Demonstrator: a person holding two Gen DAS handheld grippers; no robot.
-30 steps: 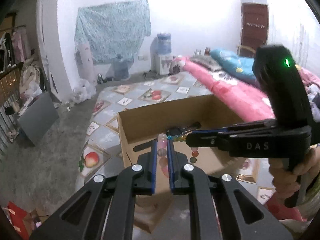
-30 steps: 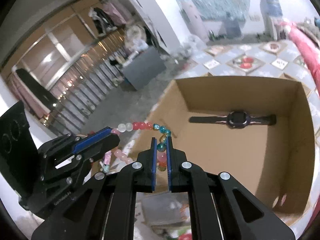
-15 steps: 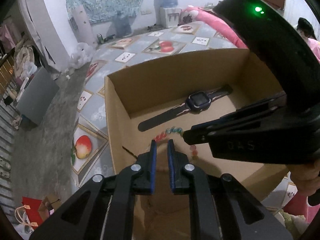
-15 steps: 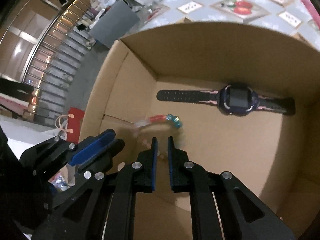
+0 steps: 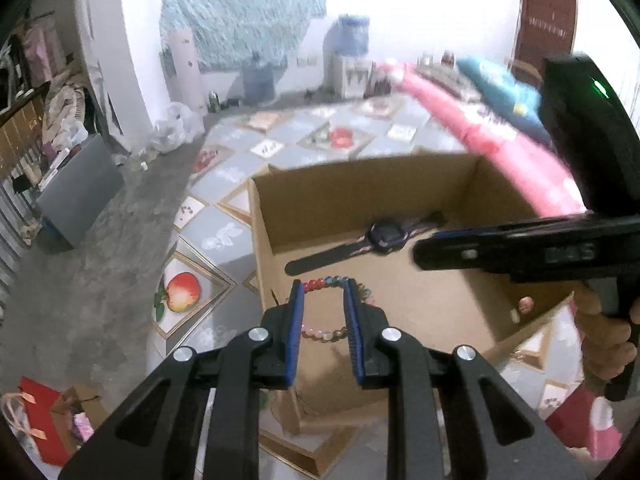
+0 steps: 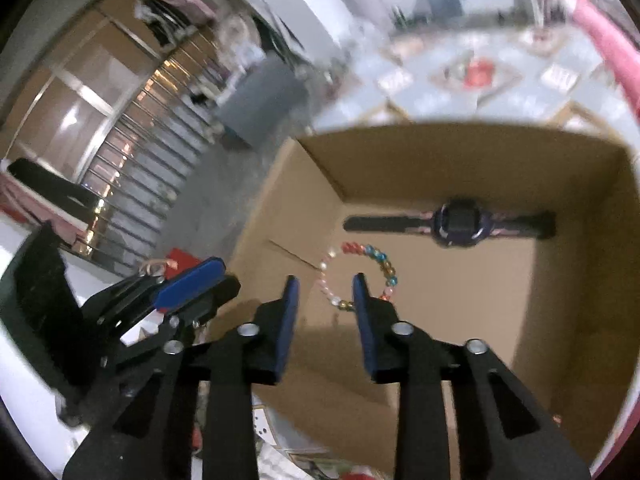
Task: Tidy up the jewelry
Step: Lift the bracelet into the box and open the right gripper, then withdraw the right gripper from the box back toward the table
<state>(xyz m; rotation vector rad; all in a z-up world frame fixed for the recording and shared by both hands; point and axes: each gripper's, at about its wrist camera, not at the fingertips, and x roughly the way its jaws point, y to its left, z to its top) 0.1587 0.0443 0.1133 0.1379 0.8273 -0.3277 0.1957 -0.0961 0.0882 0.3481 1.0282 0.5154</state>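
Observation:
A bracelet of coloured beads (image 5: pixel 328 281) lies as a ring on the floor of the open cardboard box (image 5: pixel 360 168), just in front of a dark wristwatch (image 5: pixel 386 234). My left gripper (image 5: pixel 323 292) hovers over the bracelet with its jaws opening; the beads show in the gap below and the pads do not press on them. My right gripper (image 6: pixel 325 280) is likewise opening above the bracelet (image 6: pixel 376 258), beside the watch (image 6: pixel 458 224), inside the box (image 6: pixel 440 136). Each gripper shows in the other's view: the right gripper (image 5: pixel 424 250) and the left gripper (image 6: pixel 212 284).
The box stands on a table with a fruit-patterned cloth (image 5: pixel 224 236). A person's hand (image 5: pixel 608 340) grips the right handle. Pink bedding (image 5: pixel 500 148) runs along the right. On the floor to the left are a grey case (image 5: pixel 80 184) and a red bag (image 5: pixel 36 412).
Both grippers held the bracelet stretched between them over the box, dipped into it, then let go. Their jaws now stand apart, and the bracelet rests on the box floor.

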